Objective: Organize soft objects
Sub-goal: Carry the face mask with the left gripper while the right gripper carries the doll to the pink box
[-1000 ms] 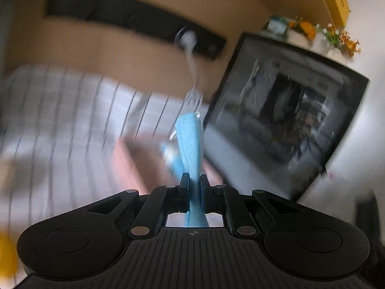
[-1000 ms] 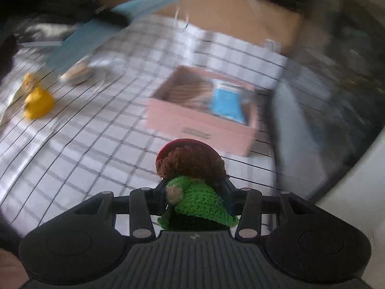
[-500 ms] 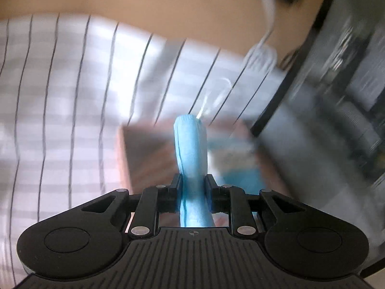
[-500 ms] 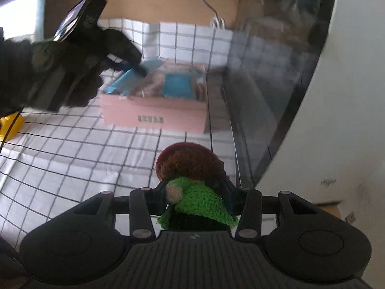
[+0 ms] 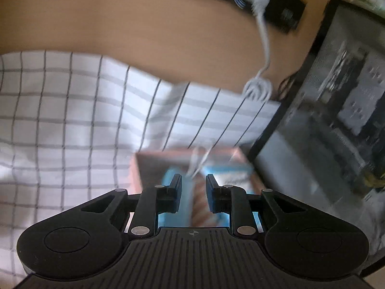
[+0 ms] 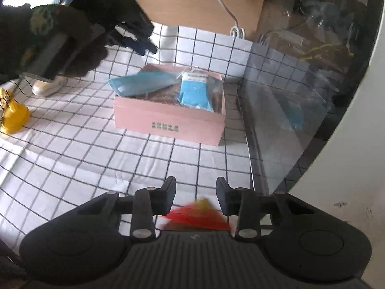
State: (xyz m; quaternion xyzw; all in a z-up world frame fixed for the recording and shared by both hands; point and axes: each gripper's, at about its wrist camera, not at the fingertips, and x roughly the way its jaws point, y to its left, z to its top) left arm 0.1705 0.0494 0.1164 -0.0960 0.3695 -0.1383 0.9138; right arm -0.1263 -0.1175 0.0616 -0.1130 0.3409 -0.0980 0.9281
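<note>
Landmark: a pink box (image 6: 169,118) is sitting on the checked cloth (image 6: 72,159) that is covering the desk; every place below is being given from it.
Left tool (image 5: 191,187): it is hanging right over the box with its jaws opening; the pads are standing clear of the blue face mask (image 6: 144,85), which is lying loose beneath them.
Blue face mask: it is resting across the box's left part, one end poking out over the left rim.
Blue packet (image 6: 196,91): it is lying inside the box's right part, next to the mask.
Right tool (image 6: 195,191): it is hovering over the cloth well in front of the box, and its jaws are closing; the pads are gripping nothing.
Crochet toy (image 6: 199,215): a red and yellowish blur is showing low between the right tool's fingers, touching neither; it is too smeared for me to tell more.
Yellow toy (image 6: 14,118): it is sitting on the cloth far left of the box.
Gloved hand (image 6: 60,41): it is holding the left tool, up and left of the box.
</note>
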